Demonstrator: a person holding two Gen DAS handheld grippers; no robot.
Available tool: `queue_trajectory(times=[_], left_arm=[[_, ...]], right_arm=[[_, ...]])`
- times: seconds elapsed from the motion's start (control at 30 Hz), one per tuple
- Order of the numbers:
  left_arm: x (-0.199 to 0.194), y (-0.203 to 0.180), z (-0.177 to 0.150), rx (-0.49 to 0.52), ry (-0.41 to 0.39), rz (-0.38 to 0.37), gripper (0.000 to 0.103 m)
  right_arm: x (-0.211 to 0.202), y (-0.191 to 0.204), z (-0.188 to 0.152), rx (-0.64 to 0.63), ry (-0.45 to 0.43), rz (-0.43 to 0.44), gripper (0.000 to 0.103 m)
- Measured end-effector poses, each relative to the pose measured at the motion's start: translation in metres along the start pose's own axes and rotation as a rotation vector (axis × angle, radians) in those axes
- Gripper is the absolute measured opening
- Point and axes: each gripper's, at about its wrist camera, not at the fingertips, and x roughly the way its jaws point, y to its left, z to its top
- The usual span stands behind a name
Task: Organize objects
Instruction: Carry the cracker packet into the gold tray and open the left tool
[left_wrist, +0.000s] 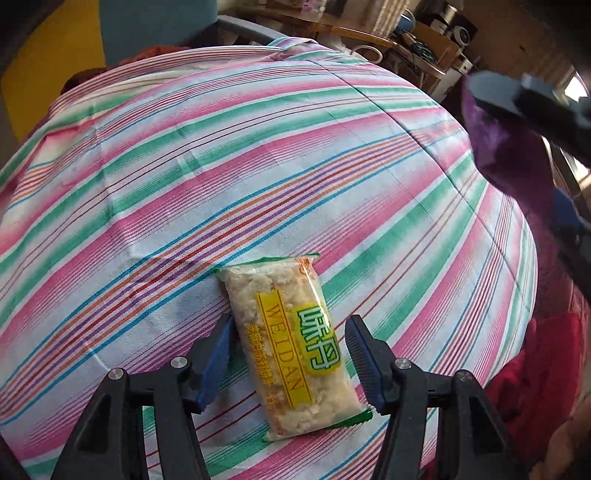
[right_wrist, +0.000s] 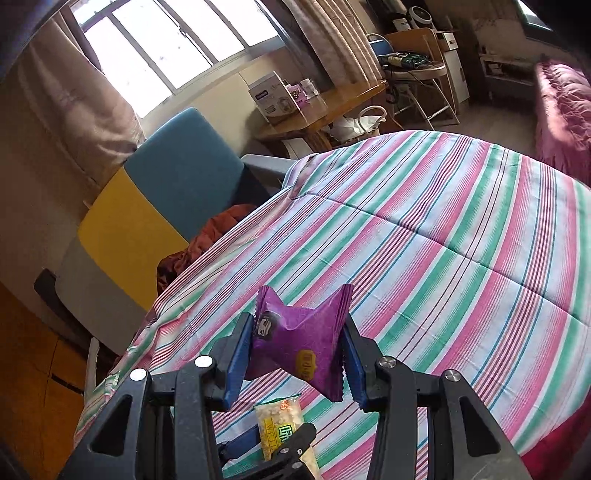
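A clear snack packet (left_wrist: 295, 347) with a yellow and green label lies flat on the striped bedspread (left_wrist: 258, 147). My left gripper (left_wrist: 289, 318) points down over it, open, a finger on each side of the packet; the right pad stands clear of the wrapper. In the right wrist view the same packet (right_wrist: 280, 417) and left gripper (right_wrist: 269, 439) show at the bottom edge. My right gripper (right_wrist: 297, 319) is shut on a purple snack packet (right_wrist: 299, 339) and holds it above the bed. That purple packet (left_wrist: 506, 147) also hangs at the upper right of the left wrist view.
The striped bedspread (right_wrist: 443, 240) spreads wide beyond both packets. A blue and yellow headboard (right_wrist: 177, 166) and a rust-coloured cloth (right_wrist: 218, 236) are at the bed's far left. A wooden table (right_wrist: 332, 107) with boxes stands behind. A red blanket (left_wrist: 535, 369) lies at the right edge.
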Motion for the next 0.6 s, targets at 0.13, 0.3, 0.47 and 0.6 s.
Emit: queue_trajectory(times=[0.13, 0.3, 0.47, 0.6], left_arm=[[-0.014, 0.016, -0.024, 0.008, -0.052, -0.015, 0.043], [-0.044, 0.060, -0.074, -0.028, -0.127, 0.059, 0.042], [-0.078, 0.104, -0.123, -0.103, -0.202, 0.146, 0.042], [-0.095, 0.120, -0.156, -0.141, -0.254, 0.179, 0.042]], right_arm=[[0.010, 0.003, -0.002, -0.032, 0.039, 0.004, 0.046], [0.030, 0.027, -0.015, -0.146, 0.148, 0.068, 0.046], [0.052, 0.059, -0.040, -0.318, 0.265, 0.087, 0.046], [0.069, 0.078, -0.064, -0.451, 0.350, 0.070, 0.046]])
